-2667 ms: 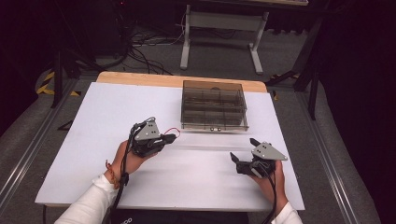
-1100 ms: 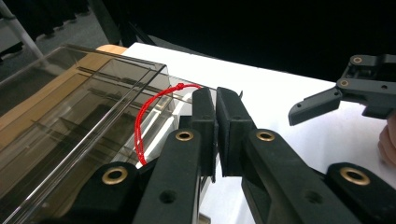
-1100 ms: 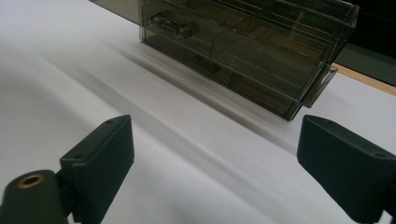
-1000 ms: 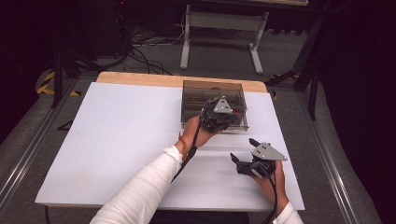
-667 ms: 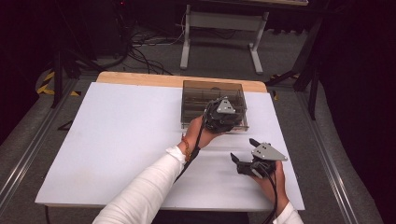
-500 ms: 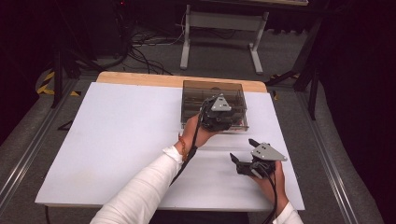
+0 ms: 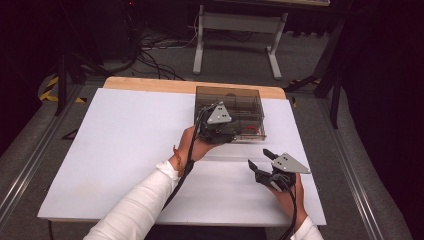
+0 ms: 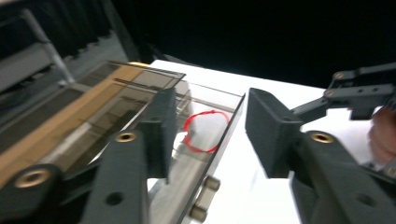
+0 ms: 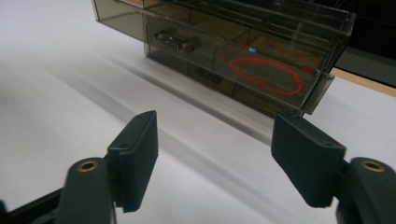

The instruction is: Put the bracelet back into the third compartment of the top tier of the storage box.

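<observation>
A smoky clear plastic drawer box stands at the far middle of the white table. A red loop lies inside its front right compartment, and it shows through the front wall. My left gripper hovers at the box's front, open over the loop. Its jaws have just been opening and nothing is between the pads. My right gripper rests low on the table near the right front, open and aimed at the box. Its jaws have just been closing on nothing.
A metal handle sits on the box's front, left of the loop. The white table top has a wooden strip along its far edge. Beyond it are a stand's legs and cables on the floor.
The left hand first carried its gripper from the table's middle left to the box. Over the last second it drew back a little to the left. The right hand stayed put.
</observation>
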`<action>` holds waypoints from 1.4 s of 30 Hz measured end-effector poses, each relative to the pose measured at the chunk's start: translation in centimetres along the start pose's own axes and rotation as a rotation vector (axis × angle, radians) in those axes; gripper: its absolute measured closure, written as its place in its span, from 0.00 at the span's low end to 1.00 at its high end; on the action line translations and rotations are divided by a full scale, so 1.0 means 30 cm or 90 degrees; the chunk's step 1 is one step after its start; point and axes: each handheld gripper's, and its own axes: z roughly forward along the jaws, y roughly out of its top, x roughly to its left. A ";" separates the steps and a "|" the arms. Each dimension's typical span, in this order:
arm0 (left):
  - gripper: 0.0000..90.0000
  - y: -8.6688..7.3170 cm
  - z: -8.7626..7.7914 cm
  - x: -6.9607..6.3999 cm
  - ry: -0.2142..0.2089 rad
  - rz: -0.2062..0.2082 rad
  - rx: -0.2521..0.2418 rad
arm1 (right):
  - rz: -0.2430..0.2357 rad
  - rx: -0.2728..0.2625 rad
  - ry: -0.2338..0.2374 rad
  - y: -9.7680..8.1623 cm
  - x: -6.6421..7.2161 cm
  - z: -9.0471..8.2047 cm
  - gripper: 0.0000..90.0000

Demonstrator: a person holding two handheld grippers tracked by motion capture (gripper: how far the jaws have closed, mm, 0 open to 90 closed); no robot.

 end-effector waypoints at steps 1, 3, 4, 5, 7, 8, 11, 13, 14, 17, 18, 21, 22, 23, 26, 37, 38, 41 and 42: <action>0.54 0.000 -0.008 -0.002 0.007 0.004 0.000 | -0.001 -0.004 -0.001 0.001 -0.001 -0.003 0.42; 0.44 -0.002 -0.022 -0.007 0.026 0.009 -0.002 | 0.001 -0.009 0.003 0.002 -0.003 -0.007 0.48; 0.42 -0.003 -0.028 -0.011 0.030 0.011 -0.001 | 0.003 -0.009 0.008 0.002 -0.004 -0.008 0.51; 0.38 -0.003 -0.034 -0.012 0.039 0.019 0.001 | 0.004 -0.008 0.012 0.002 -0.006 -0.008 0.56; 0.33 -0.007 -0.044 -0.014 0.047 0.026 0.005 | 0.003 -0.003 0.023 0.001 -0.008 -0.006 0.66; 0.30 -0.010 -0.050 -0.016 0.050 0.029 0.006 | 0.003 0.001 0.026 0.002 -0.007 -0.006 0.71; 0.24 -0.020 -0.069 -0.020 0.052 0.036 0.001 | -0.010 0.015 0.030 0.004 -0.008 -0.006 0.85; 0.19 -0.031 -0.082 -0.025 0.053 0.035 -0.004 | -0.012 0.021 0.032 0.005 -0.008 -0.007 0.93; 0.18 -0.035 -0.088 -0.026 0.055 0.037 -0.007 | -0.012 0.020 0.035 0.005 -0.009 -0.008 0.97; 0.13 -0.055 -0.115 -0.025 0.053 0.039 -0.011 | -0.013 0.019 0.040 0.009 -0.008 -0.011 1.00; 0.13 -0.063 -0.124 -0.024 0.049 0.040 -0.011 | -0.013 0.019 0.040 0.009 -0.008 -0.011 1.00; 0.13 -0.103 -0.167 -0.024 0.041 0.046 -0.018 | -0.014 0.021 0.042 0.012 -0.008 -0.012 1.00; 0.13 -0.103 -0.167 -0.024 0.041 0.046 -0.018 | -0.014 0.021 0.042 0.012 -0.008 -0.012 1.00; 0.13 -0.114 -0.176 -0.026 0.042 0.049 -0.019 | -0.017 0.024 0.046 0.013 -0.007 -0.011 1.00; 0.12 -0.143 -0.206 -0.028 0.045 0.058 -0.018 | -0.023 0.025 0.051 0.013 -0.004 -0.010 1.00; 0.10 -0.279 -0.318 -0.067 0.074 0.094 0.001 | -0.026 0.028 0.059 0.023 0.005 0.007 1.00; 0.10 -0.292 -0.332 -0.067 0.081 0.097 -0.002 | -0.028 0.027 0.058 0.025 0.005 0.010 1.00; 0.11 -0.328 -0.373 -0.062 0.094 0.095 -0.011 | -0.036 0.022 0.052 0.040 0.011 0.019 1.00; 0.11 -0.338 -0.384 -0.058 0.096 0.094 -0.009 | -0.036 0.022 0.052 0.040 0.011 0.019 1.00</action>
